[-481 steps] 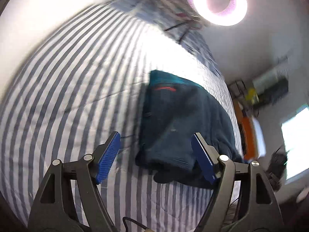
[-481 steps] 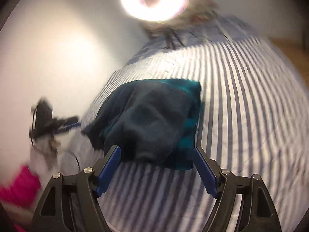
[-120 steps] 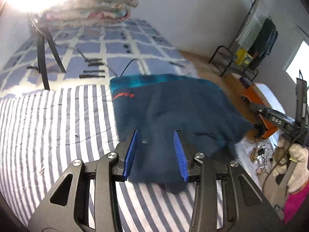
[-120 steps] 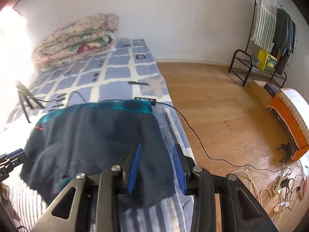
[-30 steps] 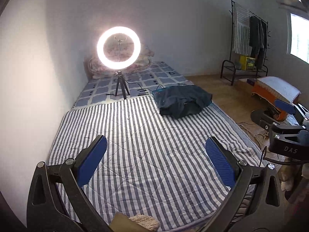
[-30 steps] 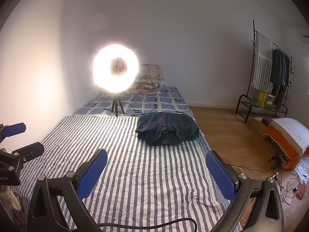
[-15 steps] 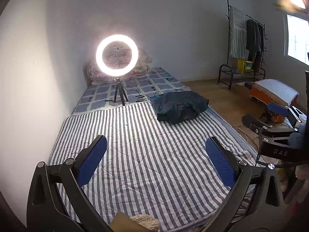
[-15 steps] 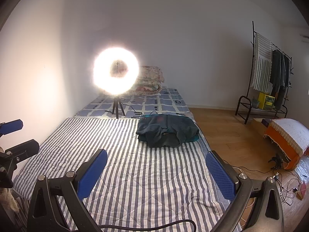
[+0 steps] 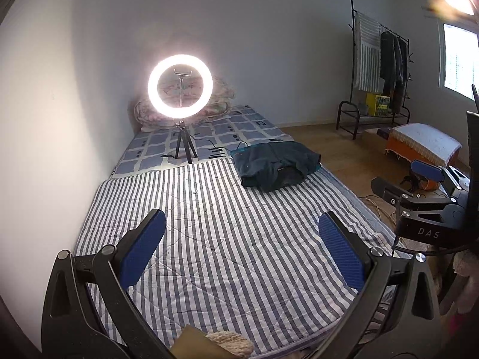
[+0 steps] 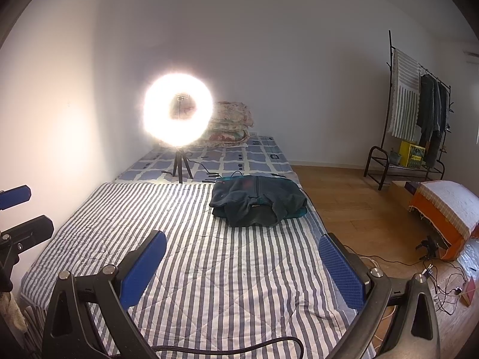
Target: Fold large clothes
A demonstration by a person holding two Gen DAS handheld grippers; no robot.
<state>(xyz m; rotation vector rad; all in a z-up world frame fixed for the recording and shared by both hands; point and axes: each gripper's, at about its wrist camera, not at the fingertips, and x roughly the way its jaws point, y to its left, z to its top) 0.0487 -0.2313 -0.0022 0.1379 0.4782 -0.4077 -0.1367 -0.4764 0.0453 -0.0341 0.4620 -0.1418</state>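
A dark blue fleece garment [image 9: 277,164] with teal trim lies folded in a bundle at the far right of the striped quilt [image 9: 227,233]; it also shows in the right wrist view as the garment [image 10: 259,205] near the bed's right edge. My left gripper [image 9: 241,234] is open and holds nothing, well back from the garment over the near end of the bed. My right gripper [image 10: 241,252] is likewise open and holds nothing. In the left wrist view the right gripper [image 9: 419,191] shows at the right; in the right wrist view the left gripper [image 10: 18,212] shows at the left edge.
A lit ring light on a tripod [image 9: 180,85] stands on the checked sheet [image 9: 167,149] behind the quilt, with folded bedding [image 10: 230,125] at the wall. A clothes rack [image 10: 419,113], an orange stool [image 10: 446,209] and cables [image 10: 443,278] occupy the wooden floor on the right.
Four seconds ago both grippers were nearly shut at the garment's edge. Now both are wide open and far back from it. Over the last second the views shifted only slightly.
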